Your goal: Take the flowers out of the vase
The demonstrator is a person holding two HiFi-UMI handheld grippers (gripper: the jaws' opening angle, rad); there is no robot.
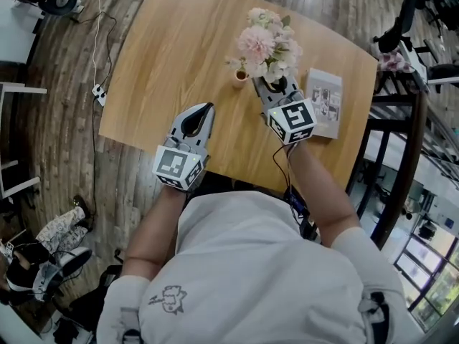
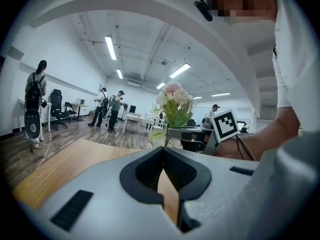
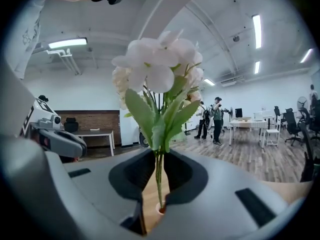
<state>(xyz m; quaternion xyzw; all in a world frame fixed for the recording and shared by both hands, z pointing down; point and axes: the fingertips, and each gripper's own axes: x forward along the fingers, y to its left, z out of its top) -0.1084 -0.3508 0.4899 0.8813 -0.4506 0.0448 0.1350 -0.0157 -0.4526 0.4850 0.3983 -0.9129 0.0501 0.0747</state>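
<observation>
I hold two claws over one wooden surface [image 1: 158, 70]. Off its left edge, one white power strip [image 1: 99, 94] lies on the plank floor [image 1: 64, 142]. Furthest left of the pair is my left claw [image 1: 205, 112]. Its jaws are closed tip to tip with nothing between them, and it sits over the near part of the surface, touching none of the things there. To its right stands the one vase [image 1: 240, 75], small, pale and upright on the surface. Just right of that is the one bunch of flowers [image 1: 262, 41], pink and white blossoms over green leaves, and it is in my right claw [image 1: 275, 86]. The right gripper view shows the jaws closed on the thin green stems below the leaves, with the blossoms standing up above them. In that view the stems run down to the mouth of the vase. I cannot tell whether their ends are inside it or just clear of it. Each claw carries one cube with square markers, two in all. Right of my right claw one printed booklet [image 1: 324, 102] lies flat on the surface. Far behind the flowers in the right gripper view, two people [image 3: 218, 113] stand close together.
</observation>
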